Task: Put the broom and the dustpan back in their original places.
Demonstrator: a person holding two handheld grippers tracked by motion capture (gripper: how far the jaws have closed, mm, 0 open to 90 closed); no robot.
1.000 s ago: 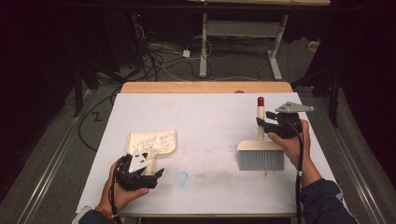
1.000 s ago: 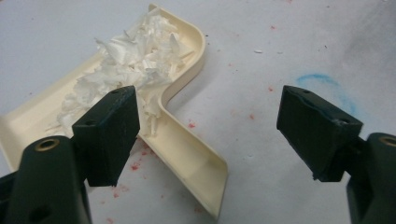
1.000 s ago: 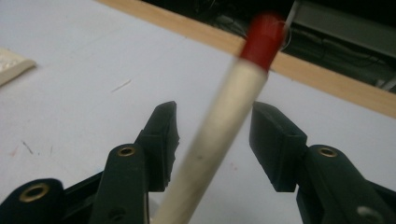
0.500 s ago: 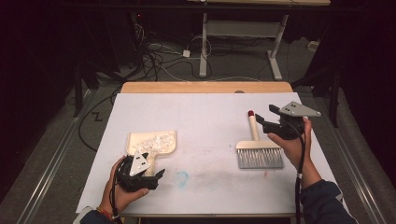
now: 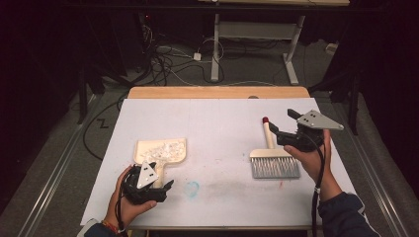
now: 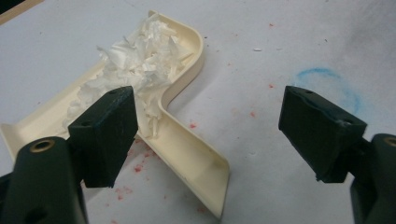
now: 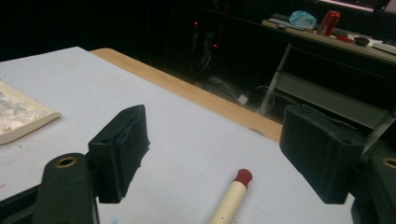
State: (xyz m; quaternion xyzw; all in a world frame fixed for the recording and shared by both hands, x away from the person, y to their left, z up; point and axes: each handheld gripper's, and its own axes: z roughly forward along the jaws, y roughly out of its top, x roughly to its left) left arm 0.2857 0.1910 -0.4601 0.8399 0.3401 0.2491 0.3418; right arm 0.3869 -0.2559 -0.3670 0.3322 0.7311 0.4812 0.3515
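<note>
White foam-like sheet [image 5: 222, 128] covered wooden table [image 5: 217, 92], stained red and blue. Cream plastic dustpan [image 5: 160, 150] near left front edge, heaped with white paper shreds [image 6: 135, 65]. Left gripper [image 5: 148, 185] spread, straddling pan handle, no contact. Right gripper [image 5: 284, 129] had just been opening, jaws wide, nothing between; brush [image 5: 272, 160], grey bristles, cream handle, red tip, lay flat just beside it. Middle of sheet open

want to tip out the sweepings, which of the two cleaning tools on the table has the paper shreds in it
The cream dustpan, in front of the left gripper, holds the white paper shreds. The hand brush by the right gripper lies flat, with no shreds on it.
</note>
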